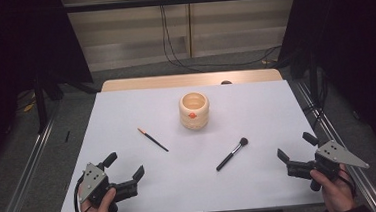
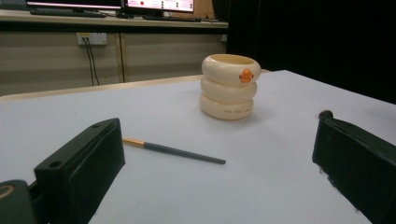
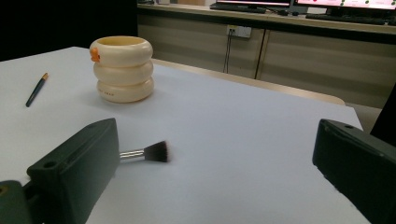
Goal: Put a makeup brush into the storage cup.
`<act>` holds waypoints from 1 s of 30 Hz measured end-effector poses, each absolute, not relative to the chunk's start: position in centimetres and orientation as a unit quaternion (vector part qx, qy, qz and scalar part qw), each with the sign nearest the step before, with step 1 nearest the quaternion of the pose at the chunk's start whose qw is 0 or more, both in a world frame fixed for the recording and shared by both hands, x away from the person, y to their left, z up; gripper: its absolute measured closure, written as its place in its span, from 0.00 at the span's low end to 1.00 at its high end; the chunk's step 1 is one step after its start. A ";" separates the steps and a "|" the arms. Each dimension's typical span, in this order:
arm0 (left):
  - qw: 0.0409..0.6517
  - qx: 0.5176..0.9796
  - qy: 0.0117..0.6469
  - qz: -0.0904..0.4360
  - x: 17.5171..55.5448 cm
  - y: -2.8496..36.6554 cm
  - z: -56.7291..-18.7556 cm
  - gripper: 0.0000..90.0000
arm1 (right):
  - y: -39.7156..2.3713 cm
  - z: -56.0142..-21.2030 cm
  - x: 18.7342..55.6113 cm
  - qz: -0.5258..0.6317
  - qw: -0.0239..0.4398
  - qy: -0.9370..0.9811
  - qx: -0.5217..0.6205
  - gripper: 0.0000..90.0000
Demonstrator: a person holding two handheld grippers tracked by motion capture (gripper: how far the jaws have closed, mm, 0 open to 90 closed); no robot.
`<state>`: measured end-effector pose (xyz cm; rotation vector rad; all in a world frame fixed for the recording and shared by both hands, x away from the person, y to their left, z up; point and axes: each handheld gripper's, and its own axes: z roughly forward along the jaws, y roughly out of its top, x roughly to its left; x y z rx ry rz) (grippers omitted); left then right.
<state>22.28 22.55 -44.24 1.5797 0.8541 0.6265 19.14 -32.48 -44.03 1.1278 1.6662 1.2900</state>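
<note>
- My left gripper [image 1: 126, 166] sits at the near left of the white table [image 1: 126, 110], jaws spread wide with nothing between them.
- My right gripper [image 1: 296, 152] sits at the near right, jaws just as wide apart and bare.
- The thin brush [image 1: 153, 139] with the orange-tipped end lies flat, left of centre, just beyond my left jaws and slanting away to the far left.
- The makeup brush [image 1: 232, 154] with the dark bristle head lies right of centre, bristles toward the far side, handle pointing near and left.
- Both look light, stiff and slender, likely to roll or skid on the smooth top. I would pinch each across the middle of its handle, not on the soft bristles.
- The cream ringed cup [image 1: 194, 110] with the small orange mark stands upright at the middle far side, well apart from both brushes. It looks hard and a little tippy if knocked at the rim.
- Nothing lies between my jaws and either brush.
</note>
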 end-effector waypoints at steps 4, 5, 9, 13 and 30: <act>0.579 0.676 0.371 0.265 22.4 22.5 -44.2 0.02 | -32.5 -44.2 19.3 0.502 0.362 0.652 0.439 0.00; 0.579 0.678 0.370 0.263 22.4 22.5 -44.2 0.02 | -32.4 -44.2 19.3 0.500 0.363 0.649 0.444 0.00; 0.583 0.680 0.360 0.261 22.4 22.6 -44.2 0.02 | -32.6 -44.2 19.4 0.502 0.361 0.649 0.443 0.00; 0.579 0.683 0.359 0.264 22.4 22.7 -44.1 0.02 | -32.7 -44.2 19.7 0.500 0.361 0.653 0.440 0.00; 0.575 0.690 0.361 0.251 22.2 22.4 -43.7 0.02 | -32.1 -44.1 19.5 0.511 0.353 0.659 0.426 0.00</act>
